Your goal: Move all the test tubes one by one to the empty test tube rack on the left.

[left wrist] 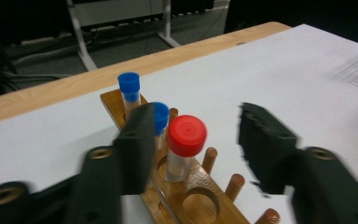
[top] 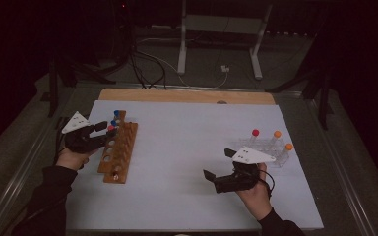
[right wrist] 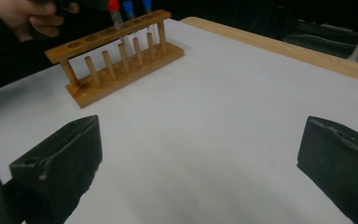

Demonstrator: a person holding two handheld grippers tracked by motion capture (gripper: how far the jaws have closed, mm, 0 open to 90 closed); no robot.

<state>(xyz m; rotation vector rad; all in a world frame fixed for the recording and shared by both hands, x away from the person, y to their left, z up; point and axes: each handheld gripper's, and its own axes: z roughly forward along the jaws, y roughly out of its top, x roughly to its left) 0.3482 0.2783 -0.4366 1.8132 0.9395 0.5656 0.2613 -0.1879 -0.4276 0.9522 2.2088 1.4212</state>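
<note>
Left gripper (top: 103, 132) sits at the 9 o'clock edge of the white surface (top: 187, 147), over the far end of the wooden rack (top: 118, 151). In the left gripper view its jaws stand apart on either side of the red-capped tube (left wrist: 184, 145), pads not pressing on it; the near jaw is blurred. The tube stands upright in a hole of the rack, third from the far end. Two blue-capped tubes (left wrist: 129, 91) fill the holes beyond it, toward 12 o'clock. The rack's remaining holes, toward 6 o'clock, hold nothing.

Right gripper (top: 220, 169) is held low over the surface at about 5 o'clock, jaws wide apart with bare surface between them, pointing toward 9 o'clock at the rack.

Clear rack (top: 270, 150) stands at 3 o'clock, just beyond the right gripper's hand (top: 256, 196). It carries three upright tubes: one red-capped (top: 255, 132), two orange-capped (top: 277, 133).
</note>
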